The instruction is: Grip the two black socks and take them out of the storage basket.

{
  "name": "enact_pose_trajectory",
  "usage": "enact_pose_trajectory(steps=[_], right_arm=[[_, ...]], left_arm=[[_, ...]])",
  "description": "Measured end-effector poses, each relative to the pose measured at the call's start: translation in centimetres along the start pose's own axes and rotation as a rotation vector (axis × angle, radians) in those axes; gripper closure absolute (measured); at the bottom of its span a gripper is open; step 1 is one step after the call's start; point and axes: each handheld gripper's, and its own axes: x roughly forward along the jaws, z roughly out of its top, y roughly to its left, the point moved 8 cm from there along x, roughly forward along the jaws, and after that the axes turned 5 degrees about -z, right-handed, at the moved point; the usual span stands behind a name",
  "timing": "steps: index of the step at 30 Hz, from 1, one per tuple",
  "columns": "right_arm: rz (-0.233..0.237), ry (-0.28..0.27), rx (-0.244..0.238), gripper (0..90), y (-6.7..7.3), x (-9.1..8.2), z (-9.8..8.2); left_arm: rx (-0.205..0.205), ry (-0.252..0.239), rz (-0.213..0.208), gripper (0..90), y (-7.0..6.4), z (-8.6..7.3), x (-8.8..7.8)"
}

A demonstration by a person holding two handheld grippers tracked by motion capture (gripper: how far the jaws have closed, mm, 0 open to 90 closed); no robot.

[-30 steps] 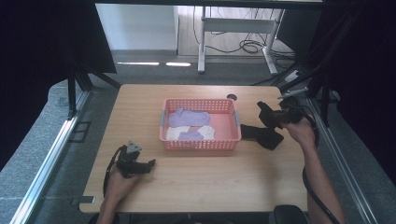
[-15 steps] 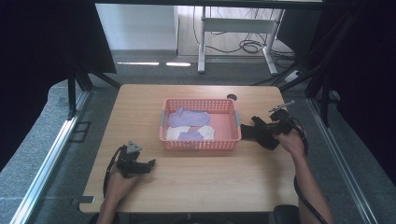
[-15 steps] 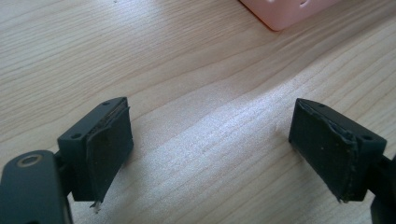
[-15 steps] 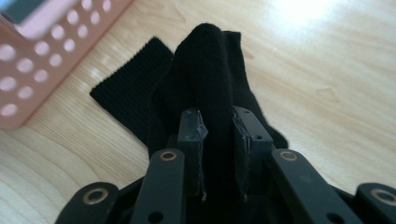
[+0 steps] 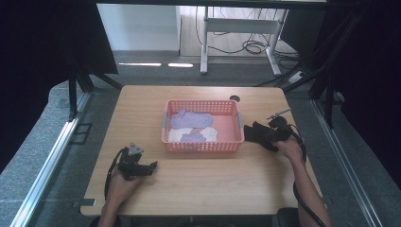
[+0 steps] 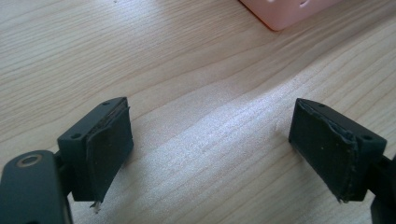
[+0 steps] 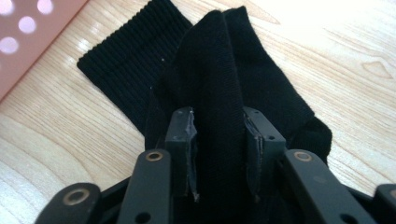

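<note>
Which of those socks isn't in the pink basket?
The black sock, lying on the table right of the basket, between the right gripper's fingers. The purple and cream ones lie inside it.

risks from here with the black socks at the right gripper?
1. The right gripper has a fold of the black sock between its pads, and its jaws have just been opening: the sock may slip out if lifted now.
2. A second black sock lies under it and may get dragged along.
3. The pink basket sits right beside them; a sideways move might bump its wall.
</note>
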Motion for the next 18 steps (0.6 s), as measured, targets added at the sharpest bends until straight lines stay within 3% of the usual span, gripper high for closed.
enact_pose_trajectory(steps=[7, 13, 18], right_arm=[[-0.007, -0.009, 0.001, 57.3, -0.1, -0.4, 0.2], [-0.007, -0.043, -0.004, 40.4, 0.1, -2.1, 0.9], [0.006, -0.071, -0.016, 34.8, 0.6, -3.3, 1.4]], left_arm=[[0.0, 0.0, 0.0, 13.2, 0.0, 0.0, 0.0], [-0.004, -0.004, 0.0, 13.2, 0.0, 0.0, 0.0], [-0.006, -0.005, 0.0, 13.3, 0.0, 0.0, 0.0]])
